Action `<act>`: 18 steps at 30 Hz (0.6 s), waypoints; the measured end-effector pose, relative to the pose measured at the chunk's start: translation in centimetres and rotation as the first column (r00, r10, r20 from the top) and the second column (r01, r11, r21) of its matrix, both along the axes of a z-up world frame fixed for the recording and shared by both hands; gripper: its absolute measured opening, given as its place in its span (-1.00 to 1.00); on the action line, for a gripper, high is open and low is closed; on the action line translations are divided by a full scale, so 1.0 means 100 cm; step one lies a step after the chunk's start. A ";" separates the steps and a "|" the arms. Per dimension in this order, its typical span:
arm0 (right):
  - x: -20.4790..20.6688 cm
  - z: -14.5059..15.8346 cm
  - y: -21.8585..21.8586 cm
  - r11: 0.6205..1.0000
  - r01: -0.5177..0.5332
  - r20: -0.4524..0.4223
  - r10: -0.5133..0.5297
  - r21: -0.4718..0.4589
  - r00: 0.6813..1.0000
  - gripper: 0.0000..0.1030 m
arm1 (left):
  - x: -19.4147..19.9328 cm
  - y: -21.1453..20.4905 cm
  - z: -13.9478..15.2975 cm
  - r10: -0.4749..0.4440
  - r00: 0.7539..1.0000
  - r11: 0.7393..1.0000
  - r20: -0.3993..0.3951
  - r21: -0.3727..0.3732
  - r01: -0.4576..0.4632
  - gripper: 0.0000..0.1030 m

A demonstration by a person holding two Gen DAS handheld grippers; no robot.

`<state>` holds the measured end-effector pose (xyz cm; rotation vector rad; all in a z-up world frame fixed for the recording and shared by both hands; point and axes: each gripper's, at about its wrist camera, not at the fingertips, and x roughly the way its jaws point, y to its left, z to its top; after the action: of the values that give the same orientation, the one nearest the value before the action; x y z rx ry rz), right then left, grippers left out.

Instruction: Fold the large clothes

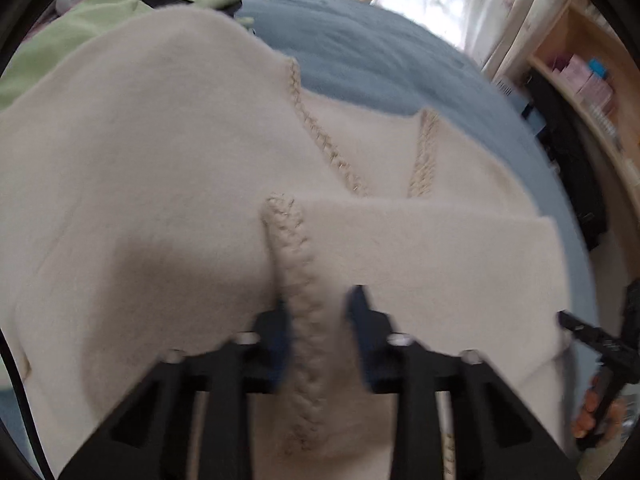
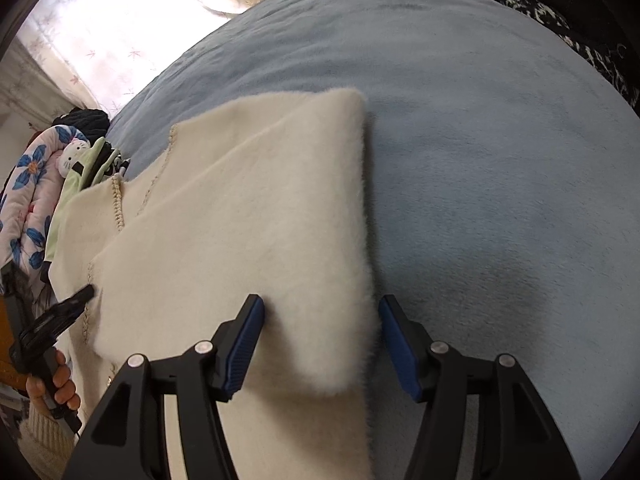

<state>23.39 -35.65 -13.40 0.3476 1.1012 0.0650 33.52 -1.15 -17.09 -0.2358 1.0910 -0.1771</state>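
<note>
Two grippers over cream fleece garment (image 2: 240,216) spread on blue bedcover (image 2: 480,160). Left gripper (image 1: 320,308) nearly closed, braided trim (image 1: 298,280) running between fingertips; whether pads actually pinch it unclear through blur. Right gripper (image 2: 320,320) about half open, straddling folded panel's edge, gripping nothing. Risk, judged: thick pile slips from narrow pinch on trim, folded layer springs back; uneven pull between hands skews fold line.

I am in a home bedroom: a soft blue bed cover (image 2: 460,128), thin curtains (image 2: 120,32), and a cat plush toy (image 2: 74,156).
</note>
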 end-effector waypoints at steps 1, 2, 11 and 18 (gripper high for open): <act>0.000 0.001 0.002 1.000 0.002 0.004 -0.002 -0.024 1.000 -0.10 | 0.002 -0.006 0.001 -0.006 1.000 1.000 0.016 0.019 0.005 -0.73; -0.002 0.004 0.001 0.999 0.010 0.011 -0.009 -0.048 1.000 -0.37 | 0.002 -0.010 0.006 -0.009 0.999 0.999 0.039 0.045 0.007 -0.74; -0.001 0.001 -0.011 0.999 0.047 -0.010 -0.047 -0.015 0.999 -0.39 | 0.023 -0.022 0.001 -0.008 0.998 0.994 0.059 0.109 0.002 -0.61; 0.020 0.035 -0.016 0.999 0.020 0.027 -0.019 -0.039 0.999 0.30 | 0.025 -0.001 0.019 0.018 0.996 0.999 0.087 0.047 -0.022 0.17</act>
<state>25.40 -37.25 -9.88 0.3208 1.0709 0.0309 35.98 -1.28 -15.21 -0.1946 1.0054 -0.1417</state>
